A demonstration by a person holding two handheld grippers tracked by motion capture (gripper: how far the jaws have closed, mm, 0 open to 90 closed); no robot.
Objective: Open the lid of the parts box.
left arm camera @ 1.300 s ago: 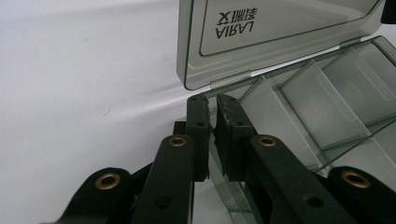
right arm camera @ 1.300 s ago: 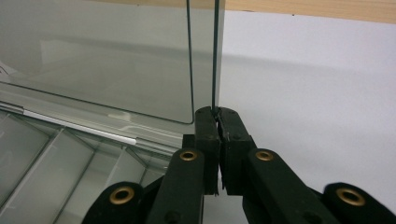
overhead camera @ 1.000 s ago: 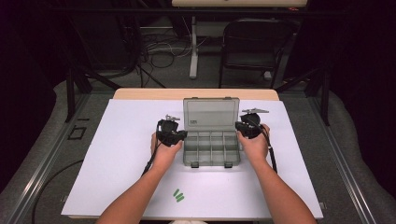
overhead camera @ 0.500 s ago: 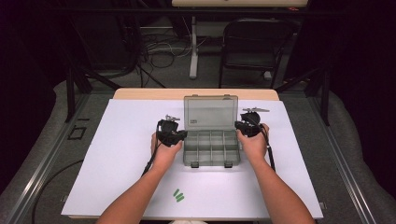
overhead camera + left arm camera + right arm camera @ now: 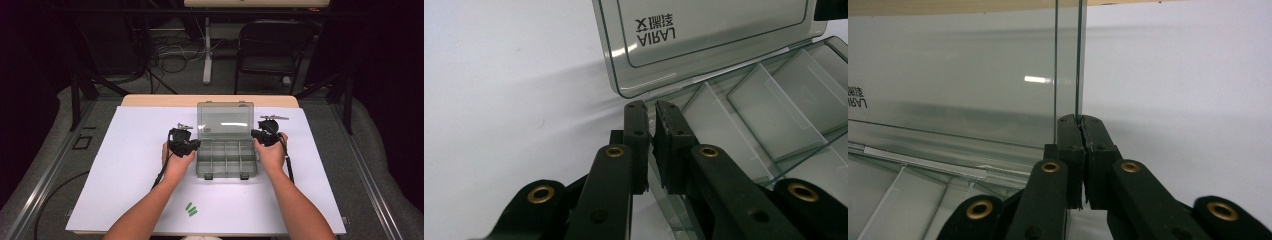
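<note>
A clear plastic organiser box (image 5: 226,157) lies open at the middle of the white table sheet (image 5: 125,165), its lid (image 5: 225,121) tilted back toward the far wooden table edge (image 5: 160,100). The left gripper (image 5: 191,145) is clamped on the left side wall (image 5: 659,170) of the tray, jaws nearly together with the thin wall between them; the right gripper (image 5: 256,136) pinches the right edge of the lid (image 5: 1079,60), jaws all but touching. The box looks light, stiff and smooth, so its thin walls may slip or flex under a narrow pinch; the rims and the two front latches (image 5: 225,176) seem the soundest holds. Bare sheet surrounds the box on every side, with two small green marks (image 5: 190,209) well apart near the front edge. The lid has free room to swing.
</note>
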